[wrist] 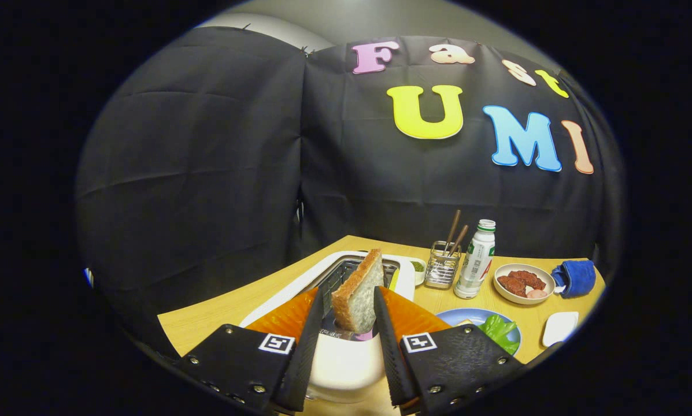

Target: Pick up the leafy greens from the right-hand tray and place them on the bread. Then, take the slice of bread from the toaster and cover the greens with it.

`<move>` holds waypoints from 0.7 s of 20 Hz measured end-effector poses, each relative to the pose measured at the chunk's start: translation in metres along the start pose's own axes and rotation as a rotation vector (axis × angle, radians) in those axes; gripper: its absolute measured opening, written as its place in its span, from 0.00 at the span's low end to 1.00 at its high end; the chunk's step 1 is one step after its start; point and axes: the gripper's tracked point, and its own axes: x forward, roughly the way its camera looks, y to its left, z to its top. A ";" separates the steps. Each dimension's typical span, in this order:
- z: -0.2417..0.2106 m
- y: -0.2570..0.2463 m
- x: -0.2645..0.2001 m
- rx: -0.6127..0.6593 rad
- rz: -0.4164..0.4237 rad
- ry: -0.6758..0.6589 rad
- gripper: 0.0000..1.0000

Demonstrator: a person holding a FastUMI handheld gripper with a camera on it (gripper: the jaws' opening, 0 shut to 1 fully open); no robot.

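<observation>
Bread slice (357, 297) held on edge between the fingers (348, 323), both pressed to its faces, just above the toaster (346, 358) slot. Greens (500, 332) lying on the blue plate (467, 316) on the counter (218, 315), right of the fingers; bread beneath them hard to confirm. Likely risks: slice slipping or tearing if grip loosens or crushes the soft crumb, catching on the slot, or landing askew and pushing the greens aside.
</observation>
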 end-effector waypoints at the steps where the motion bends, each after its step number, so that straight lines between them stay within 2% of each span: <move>1: -0.003 -0.006 0.002 -0.003 -0.025 0.002 0.54; 2: -0.002 0.000 0.002 0.005 -0.005 -0.002 0.26; 3: -0.003 -0.001 0.001 -0.001 0.003 -0.002 0.23; 5: -0.004 -0.008 0.001 -0.026 -0.004 0.007 0.23; 7: 0.000 -0.008 -0.001 -0.010 0.012 0.003 0.08; 14: 0.021 -0.018 -0.018 0.025 0.052 -0.063 0.08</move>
